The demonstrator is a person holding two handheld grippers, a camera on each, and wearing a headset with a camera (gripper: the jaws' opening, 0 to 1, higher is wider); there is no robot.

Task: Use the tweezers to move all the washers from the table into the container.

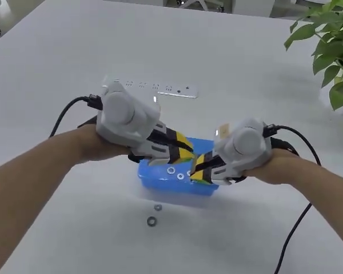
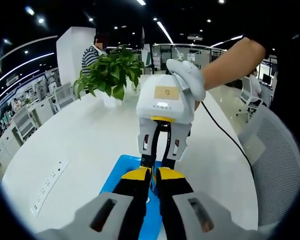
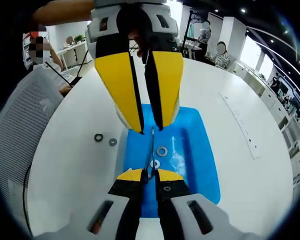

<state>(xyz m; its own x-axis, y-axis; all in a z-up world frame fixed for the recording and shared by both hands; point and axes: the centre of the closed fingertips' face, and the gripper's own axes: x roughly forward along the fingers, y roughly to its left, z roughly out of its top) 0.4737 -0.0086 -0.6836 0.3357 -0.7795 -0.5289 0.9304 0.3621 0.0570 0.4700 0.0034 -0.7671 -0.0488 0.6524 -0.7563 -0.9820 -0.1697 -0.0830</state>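
Observation:
A blue container (image 1: 158, 174) sits mid-table with three washers (image 1: 180, 176) in it. Two more washers (image 1: 152, 221) lie on the table just in front of it, also seen in the right gripper view as washers (image 3: 105, 140) left of the container (image 3: 192, 150). Thin metal tweezers (image 3: 152, 150) hang over the container. My right gripper (image 3: 150, 175) is shut on one end. My left gripper (image 3: 150, 129), facing it with yellow jaws, is closed on the other end. In the head view the left gripper (image 1: 186, 149) and right gripper (image 1: 198, 171) meet tip to tip above the container.
A white power strip (image 1: 160, 87) lies beyond the container. A potted plant (image 1: 331, 51) stands at the far right edge. Black cables (image 1: 297, 217) trail from both grippers. An office chair (image 2: 277, 165) stands beside the table, and people are in the background.

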